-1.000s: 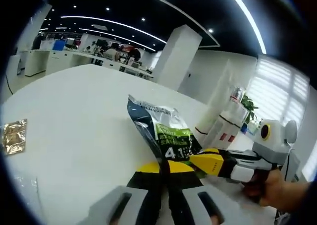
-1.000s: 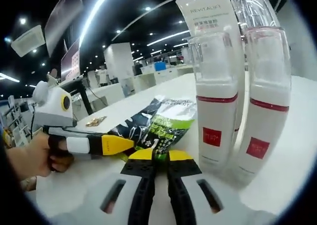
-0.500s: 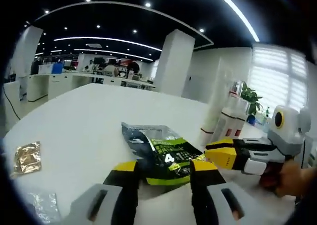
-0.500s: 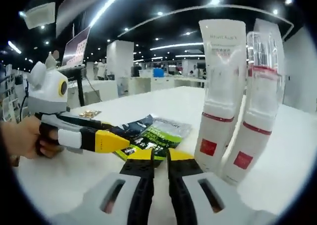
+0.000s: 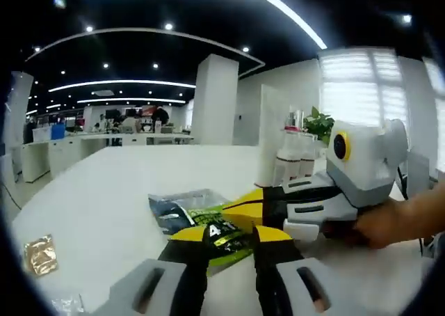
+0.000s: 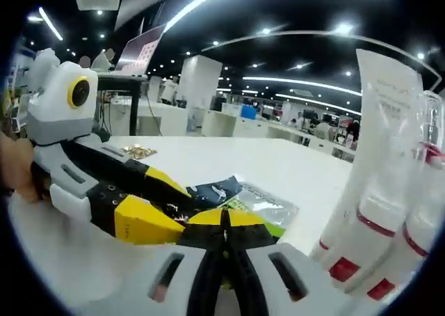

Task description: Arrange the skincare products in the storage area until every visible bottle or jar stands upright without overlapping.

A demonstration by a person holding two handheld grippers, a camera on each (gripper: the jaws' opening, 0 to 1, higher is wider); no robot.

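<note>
A black and green sachet [image 5: 201, 217] [image 6: 259, 203] lies flat on the white table [image 5: 104, 191]. My left gripper [image 5: 231, 238] is open, its jaws either side of the sachet's near end. My right gripper [image 6: 224, 220] is shut, its yellow tips pinching the sachet's edge; it enters the left gripper view [image 5: 240, 206] from the right. The left gripper [image 6: 139, 218] lies open beside it in the right gripper view. A white tube [image 6: 381, 142] and two clear bottles with red labels [image 6: 361, 257] stand upright at the right, also seen further back [image 5: 292, 159].
A small gold foil packet [image 5: 40, 255] [image 6: 139, 151] lies on the table to the left. A clear wrapper [image 5: 66, 305] sits at the near left edge. A person's hand [image 5: 400, 222] holds the right gripper. Office desks and a pillar stand far behind.
My left gripper let go of the raised sachet, which now lies flat, then partly narrowed again. My right gripper moved in onto the sachet and closed fully.
</note>
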